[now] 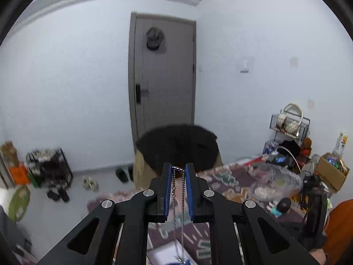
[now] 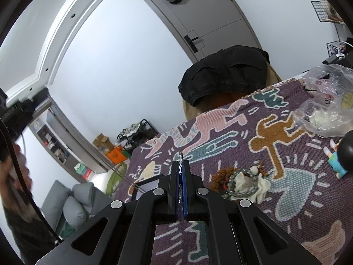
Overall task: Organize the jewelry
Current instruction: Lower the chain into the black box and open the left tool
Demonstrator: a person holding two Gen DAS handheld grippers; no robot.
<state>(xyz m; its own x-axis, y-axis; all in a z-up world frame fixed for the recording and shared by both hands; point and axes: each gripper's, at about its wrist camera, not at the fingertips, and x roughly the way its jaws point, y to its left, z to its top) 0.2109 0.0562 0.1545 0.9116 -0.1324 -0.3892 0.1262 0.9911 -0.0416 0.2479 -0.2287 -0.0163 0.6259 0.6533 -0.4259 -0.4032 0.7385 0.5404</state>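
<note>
Left tongs sit narrow, blue pads pinching a thin metal chain at the tips; chain drapes over the pinch point and hangs down in two strands toward 6 o'clock, tail end blurred near the bottom edge; a clasp link shows on the left strand. Right tongs are clamped near shut on something small and silvery poking out at the tips; likely the same chain's other end, can't confirm from this view.

Handling call: chain is light, fully limp, slick metal; it swings and tangles, and slips through the pads if gripped loosely; best hold is near an end or the clasp, pinched firmly, moved slowly so the loose strands don't whip.

Rest of the jewelry: beaded bracelets piled on a cream cloth at 3 o'clock of the right tongs, on the patterned desk cover; beads are stiffer and rounder, so they roll; take them across the strand, not on a single bead. Plastic bag sits at 1 o'clock, well apart.
</note>
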